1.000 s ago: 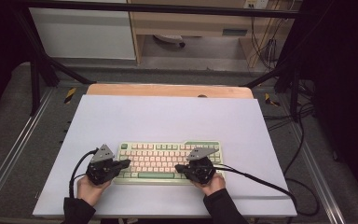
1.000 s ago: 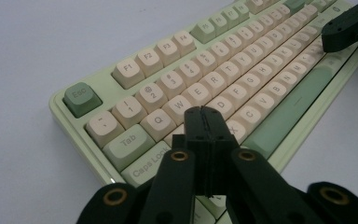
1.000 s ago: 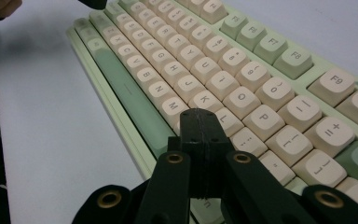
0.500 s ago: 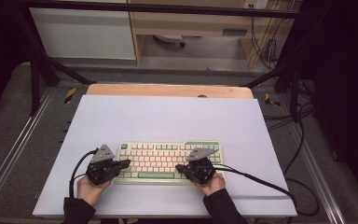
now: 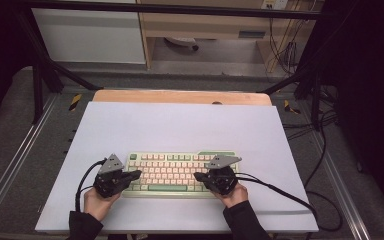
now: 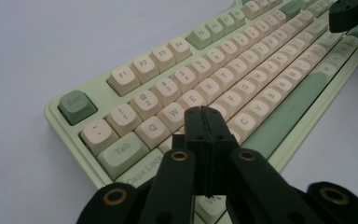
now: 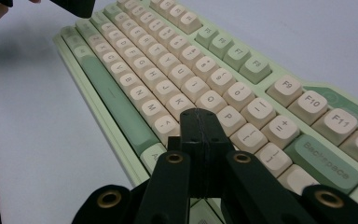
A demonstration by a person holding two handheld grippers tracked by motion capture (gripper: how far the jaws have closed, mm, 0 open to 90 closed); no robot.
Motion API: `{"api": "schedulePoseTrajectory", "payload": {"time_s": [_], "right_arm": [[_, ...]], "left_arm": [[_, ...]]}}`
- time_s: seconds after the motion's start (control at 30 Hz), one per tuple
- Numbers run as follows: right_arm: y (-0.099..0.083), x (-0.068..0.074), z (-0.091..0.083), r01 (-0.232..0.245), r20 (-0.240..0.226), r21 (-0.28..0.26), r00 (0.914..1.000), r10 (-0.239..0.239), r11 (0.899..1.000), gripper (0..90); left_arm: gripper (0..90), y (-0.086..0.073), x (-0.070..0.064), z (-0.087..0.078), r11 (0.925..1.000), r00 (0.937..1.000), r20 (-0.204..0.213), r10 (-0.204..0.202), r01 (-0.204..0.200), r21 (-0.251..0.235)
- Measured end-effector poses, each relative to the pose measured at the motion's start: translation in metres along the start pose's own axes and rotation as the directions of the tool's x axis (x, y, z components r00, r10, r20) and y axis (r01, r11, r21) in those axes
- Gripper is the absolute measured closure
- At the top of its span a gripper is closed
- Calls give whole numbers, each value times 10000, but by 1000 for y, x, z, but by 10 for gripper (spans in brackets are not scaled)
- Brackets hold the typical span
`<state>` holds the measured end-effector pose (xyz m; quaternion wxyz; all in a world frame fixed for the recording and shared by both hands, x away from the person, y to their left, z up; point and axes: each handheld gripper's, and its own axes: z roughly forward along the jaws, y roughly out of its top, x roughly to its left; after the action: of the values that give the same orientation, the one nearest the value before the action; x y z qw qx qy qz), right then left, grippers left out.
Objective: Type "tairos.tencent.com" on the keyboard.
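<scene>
A cream and green keyboard (image 5: 180, 171) lies near the front of the white table. My left gripper (image 5: 136, 174) is shut with nothing in it, its tips over the keyboard's left end. Seen from the left gripper view, the closed tips (image 6: 204, 113) hover over the letter keys of the keyboard (image 6: 242, 79) near the left side. My right gripper (image 5: 198, 176) is shut too, tips over the keyboard's right part. The right gripper view puts its closed tips (image 7: 199, 115) above the keys (image 7: 186, 70) near the punctuation keys.
The white table top (image 5: 180, 125) stretches beyond the keyboard to a wooden strip (image 5: 180, 96) at the back. Black cables (image 5: 280, 190) trail from the grippers to the right and front left. Metal frame rails (image 5: 10, 165) run along both sides.
</scene>
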<state>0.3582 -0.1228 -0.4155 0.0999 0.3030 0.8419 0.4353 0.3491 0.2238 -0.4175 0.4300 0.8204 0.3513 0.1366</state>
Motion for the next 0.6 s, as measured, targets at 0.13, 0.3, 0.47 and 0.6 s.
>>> {"api": "schedulePoseTrajectory", "payload": {"time_s": [0.13, 0.3, 0.47, 0.6], "right_arm": [[-3, -4, -5, -97, 61, -97, 9999, 98, 9999, 900], [-6, -8, -9, -155, 122, -140, 9998, 157, 9998, 900], [-7, -11, -14, -216, 183, -208, 9996, 220, 9995, 900], [-10, -13, -17, -223, 201, -233, 9995, 228, 9995, 900]], "left_arm": [[900, 2, -2, 1, 10000, 10000, 5, 8, -8, 15], [900, 5, -4, 3, 10000, 10000, 20, 44, -44, 27], [900, 8, -7, 6, 9999, 9999, 30, 105, -105, 52], [900, 10, -8, 9, 9999, 9999, 70, 104, -105, 98]]}}
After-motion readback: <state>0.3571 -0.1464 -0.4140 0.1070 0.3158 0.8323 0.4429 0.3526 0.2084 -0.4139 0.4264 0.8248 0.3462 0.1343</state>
